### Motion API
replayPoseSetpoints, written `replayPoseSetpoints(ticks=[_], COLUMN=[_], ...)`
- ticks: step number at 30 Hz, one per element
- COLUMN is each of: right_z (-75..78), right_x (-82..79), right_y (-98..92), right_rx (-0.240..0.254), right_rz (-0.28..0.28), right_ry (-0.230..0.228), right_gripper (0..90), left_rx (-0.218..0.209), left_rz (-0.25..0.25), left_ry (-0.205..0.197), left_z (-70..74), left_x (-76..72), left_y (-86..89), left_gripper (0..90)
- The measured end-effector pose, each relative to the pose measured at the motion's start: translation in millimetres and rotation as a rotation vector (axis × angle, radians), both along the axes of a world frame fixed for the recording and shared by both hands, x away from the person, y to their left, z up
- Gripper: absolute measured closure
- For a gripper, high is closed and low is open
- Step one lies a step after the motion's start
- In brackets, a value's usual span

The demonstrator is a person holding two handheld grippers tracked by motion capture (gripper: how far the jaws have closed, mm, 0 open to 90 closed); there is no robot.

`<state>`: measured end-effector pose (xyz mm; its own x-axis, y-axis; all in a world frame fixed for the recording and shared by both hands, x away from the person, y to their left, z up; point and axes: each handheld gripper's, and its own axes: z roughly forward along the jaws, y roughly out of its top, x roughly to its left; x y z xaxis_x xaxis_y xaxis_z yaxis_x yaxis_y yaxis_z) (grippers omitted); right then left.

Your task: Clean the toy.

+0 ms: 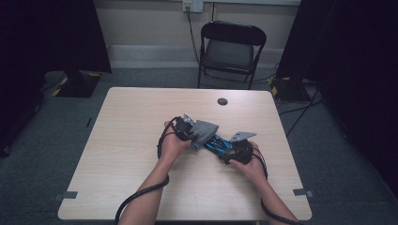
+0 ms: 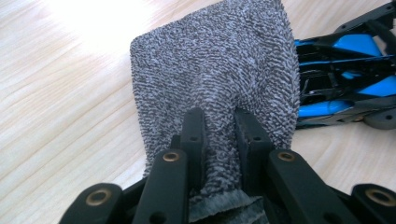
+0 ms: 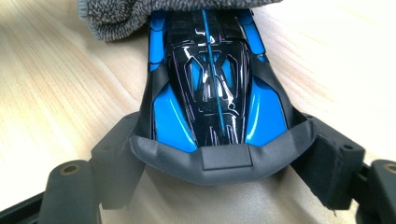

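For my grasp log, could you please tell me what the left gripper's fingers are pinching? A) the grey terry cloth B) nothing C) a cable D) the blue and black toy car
A: in the left gripper view the left gripper is closed on the grey terry cloth.

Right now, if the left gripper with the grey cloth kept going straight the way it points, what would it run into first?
Probably the blue and black toy car. The left gripper is shut on the grey cloth, which already leads it and lies against the car's end, held by the right gripper. Depth is hard to judge.
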<state>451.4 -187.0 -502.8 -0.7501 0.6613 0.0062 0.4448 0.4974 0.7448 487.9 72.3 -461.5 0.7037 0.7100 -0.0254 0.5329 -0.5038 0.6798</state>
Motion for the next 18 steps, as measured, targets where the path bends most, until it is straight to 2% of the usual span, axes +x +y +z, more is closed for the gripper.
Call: replayPoseSetpoints(ticks=[18], right_z=[0.0], right_x=[0.0], right_y=[0.0], right_rx=[0.0], right_rz=[0.0], right_ry=[0.0], right_gripper=[23.2], left_rx=[0.012], left_rz=[0.037], left_ry=[0.021], left_z=[-3.3], left_x=[3.5], left_y=[20.7], left_gripper=[76.1])
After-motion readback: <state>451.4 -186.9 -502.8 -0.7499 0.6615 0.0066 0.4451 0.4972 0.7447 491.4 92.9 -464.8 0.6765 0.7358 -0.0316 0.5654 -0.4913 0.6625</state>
